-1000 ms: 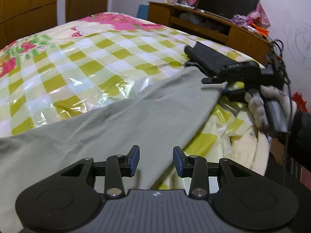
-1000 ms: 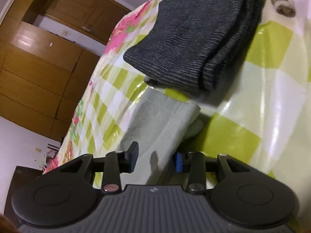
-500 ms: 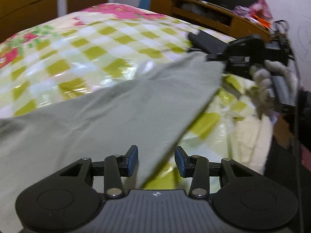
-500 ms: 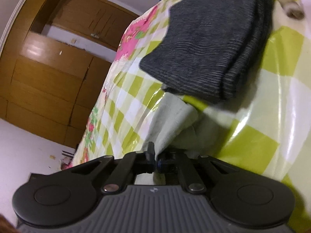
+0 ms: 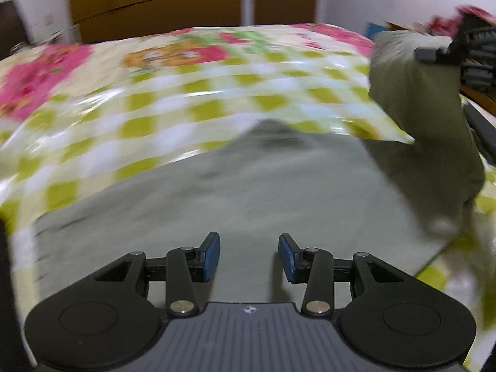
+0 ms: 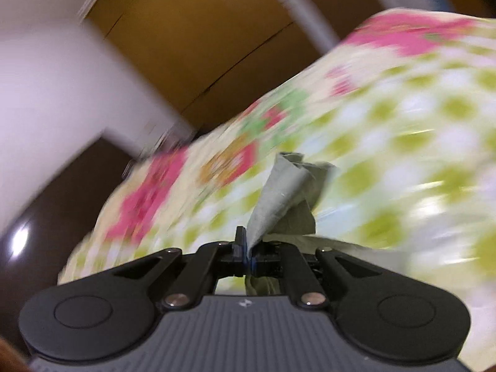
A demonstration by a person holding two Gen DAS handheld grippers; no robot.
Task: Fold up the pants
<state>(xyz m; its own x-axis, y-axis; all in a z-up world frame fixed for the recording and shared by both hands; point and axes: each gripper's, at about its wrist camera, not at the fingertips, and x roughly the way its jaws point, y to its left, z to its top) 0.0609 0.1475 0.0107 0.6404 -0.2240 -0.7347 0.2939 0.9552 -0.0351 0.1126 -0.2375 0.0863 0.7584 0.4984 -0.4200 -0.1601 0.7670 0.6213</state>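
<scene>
I note wooden wardrobe doors (image 5: pixel 161 6) along the far wall behind the bed's checked, flowered plastic cover (image 5: pixel 192 99), both blurred. The grey-green pants (image 5: pixel 279 192) lie spread on the near cover beneath my left gripper (image 5: pixel 249 255), whose jaws stand partly apart, gripping nothing. At far right my right gripper (image 6: pixel 249 259) is clamped onto one pants end, lifted off the cover.

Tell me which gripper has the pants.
The right gripper: it is shut on a bunched end of the grey-green pants, lifted off the checked bedspread. The left gripper is open, nothing between its pads.
</scene>
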